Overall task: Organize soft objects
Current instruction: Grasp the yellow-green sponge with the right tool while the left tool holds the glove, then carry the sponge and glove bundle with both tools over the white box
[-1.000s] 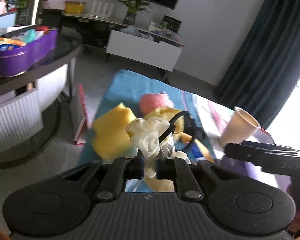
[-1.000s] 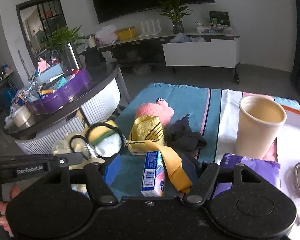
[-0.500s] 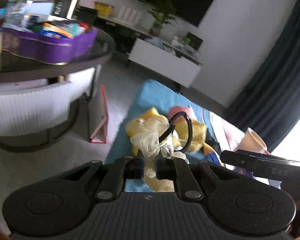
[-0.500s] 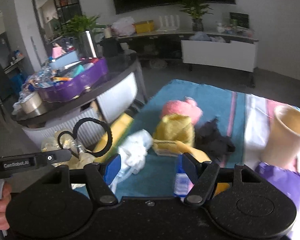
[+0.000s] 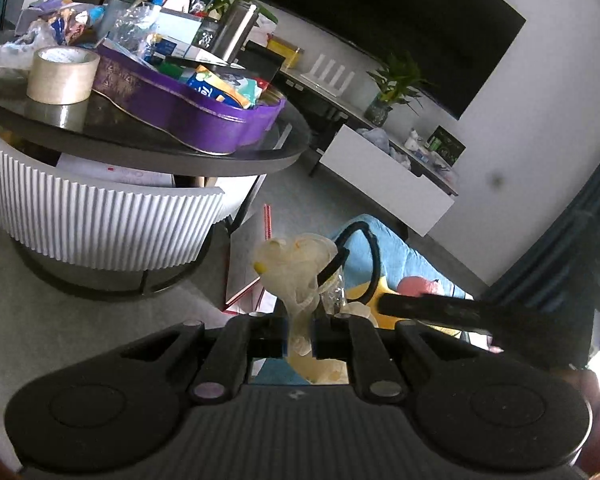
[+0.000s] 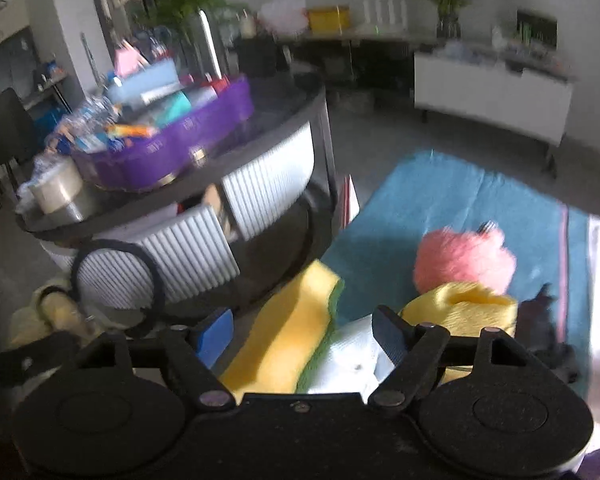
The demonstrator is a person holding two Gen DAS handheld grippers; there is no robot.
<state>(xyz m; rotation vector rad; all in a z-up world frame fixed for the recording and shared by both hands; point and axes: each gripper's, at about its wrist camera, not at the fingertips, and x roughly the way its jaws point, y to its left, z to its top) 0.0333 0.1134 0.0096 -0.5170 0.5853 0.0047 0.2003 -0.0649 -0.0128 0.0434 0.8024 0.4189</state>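
The left gripper (image 5: 301, 338), jaws clenched on the scrunchie (image 5: 296, 266), has swung up toward the purple tin (image 5: 204, 120), likely its destination; the right gripper (image 6: 302, 334) hovers with jaws released over the sponge (image 6: 288, 336).

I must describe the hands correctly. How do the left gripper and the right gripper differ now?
The left gripper is shut on a pale yellow cloth with a black loop, held in the air; the right gripper is open and holds nothing. The left gripper points toward the round table; the right gripper hovers over a yellow sponge and a white cloth. Both are black.
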